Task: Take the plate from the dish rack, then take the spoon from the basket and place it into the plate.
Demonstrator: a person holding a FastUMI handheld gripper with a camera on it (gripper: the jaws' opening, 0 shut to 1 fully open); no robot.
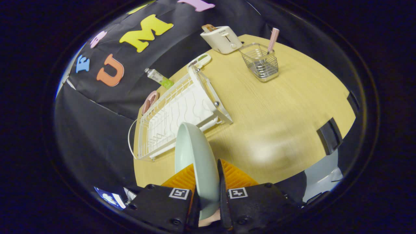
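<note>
At the far left, by the wall, a pinkish round thing [150, 101] sits behind the rack [175, 113]; what it is I cannot tell. The white rack lies empty on the table [286, 107], with a tube [159, 78] beyond its far end and a small flat item [200, 60] just beside it, too small to name.

The gripper [206, 175] is clenched on the plate [195, 156]: both fingers press the rim, one on each face, and the pale plate stands on edge between them, lifted clear of the rack and jutting ahead over its near end. The lower rim is hidden between the fingers, so how deep the hold goes is unclear.

Further right stand a toaster [222, 39] and the wire basket [261, 61], well apart from the plate. The spoon [273, 39] shows as a pink handle poking up; its bowl is lost in the mesh.

Risks, as I judge: a thin edge grip may let the plate pivot or slip when tilted flat, and setting it down hard could make it skid or clip the rack.
</note>
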